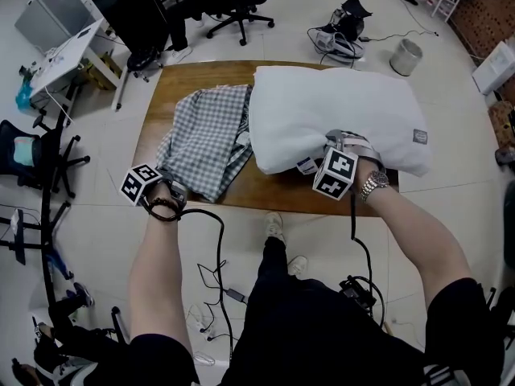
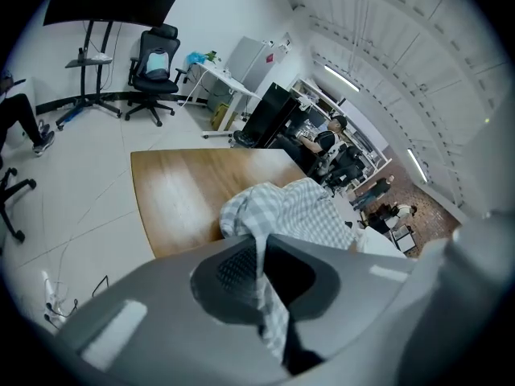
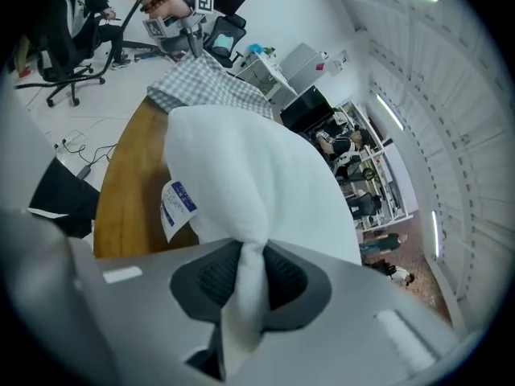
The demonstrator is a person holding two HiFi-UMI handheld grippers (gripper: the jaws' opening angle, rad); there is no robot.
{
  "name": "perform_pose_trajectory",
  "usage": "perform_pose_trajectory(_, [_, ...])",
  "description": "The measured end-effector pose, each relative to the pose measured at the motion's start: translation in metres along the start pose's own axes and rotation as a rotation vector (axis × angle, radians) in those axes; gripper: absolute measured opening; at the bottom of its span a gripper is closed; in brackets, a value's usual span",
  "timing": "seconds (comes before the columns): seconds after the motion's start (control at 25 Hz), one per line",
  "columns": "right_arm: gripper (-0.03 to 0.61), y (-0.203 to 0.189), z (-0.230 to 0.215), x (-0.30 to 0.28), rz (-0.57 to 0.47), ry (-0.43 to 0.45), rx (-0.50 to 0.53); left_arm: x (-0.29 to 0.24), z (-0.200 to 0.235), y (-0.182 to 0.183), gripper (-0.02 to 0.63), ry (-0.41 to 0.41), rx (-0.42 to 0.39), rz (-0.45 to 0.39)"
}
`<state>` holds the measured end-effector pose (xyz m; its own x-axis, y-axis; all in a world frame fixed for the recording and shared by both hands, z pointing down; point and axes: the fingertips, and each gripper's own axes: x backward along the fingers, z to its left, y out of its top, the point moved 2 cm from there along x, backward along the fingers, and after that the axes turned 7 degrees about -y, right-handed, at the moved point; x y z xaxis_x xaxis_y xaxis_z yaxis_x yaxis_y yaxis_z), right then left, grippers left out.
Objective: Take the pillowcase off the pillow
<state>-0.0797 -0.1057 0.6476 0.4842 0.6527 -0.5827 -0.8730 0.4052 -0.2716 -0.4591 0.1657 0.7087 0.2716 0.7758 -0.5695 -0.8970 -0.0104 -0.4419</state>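
A bare white pillow [image 1: 334,115] lies on the right half of the wooden table [image 1: 181,83]. Left of it the grey checked pillowcase [image 1: 205,135] lies crumpled, its right edge touching the pillow. My left gripper [image 1: 165,190] is at the table's front left corner, shut on a corner of the pillowcase [image 2: 261,280], which runs up between the jaws. My right gripper [image 1: 348,153] is at the pillow's front edge, shut on a pinched fold of the pillow [image 3: 245,288]. A care label [image 3: 177,207] hangs from the pillow's near edge.
Office chairs [image 1: 237,6] and a seated person stand behind the table. A white bin [image 1: 405,55] and a bag with cables [image 1: 342,30] lie at the back right. A white desk [image 1: 64,55] is at the far left. Cables [image 1: 217,272] trail on the floor by my legs.
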Motion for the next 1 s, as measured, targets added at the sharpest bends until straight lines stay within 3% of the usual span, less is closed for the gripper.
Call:
perform_pose_trajectory(0.08, [0.091,0.002,0.003,0.003,-0.016,-0.005,0.013,0.005,0.001,-0.004,0.017,0.009,-0.036,0.017])
perform_pose_trajectory(0.24, [0.177,0.009,0.006,0.015,-0.052,0.009,0.021,0.019,-0.002,-0.01,0.212,0.06,-0.095,0.054])
perform_pose_trajectory(0.4, [0.198,0.008,0.005,0.034,-0.065,0.016,0.009,0.04,-0.005,-0.014,0.26,0.126,-0.137,0.055])
perform_pose_trajectory(0.64, [0.198,0.014,-0.006,0.085,-0.11,-0.022,-0.021,0.086,-0.033,-0.013,0.291,0.176,-0.316,0.024])
perform_pose_trajectory(0.84, [0.196,0.016,-0.018,0.13,-0.181,-0.052,-0.102,0.109,-0.087,-0.036,0.286,0.094,-0.468,-0.009])
perform_pose_trajectory(1.0, [0.165,0.021,-0.024,0.16,-0.261,-0.077,-0.213,0.123,-0.143,-0.064,0.26,-0.046,-0.645,-0.048])
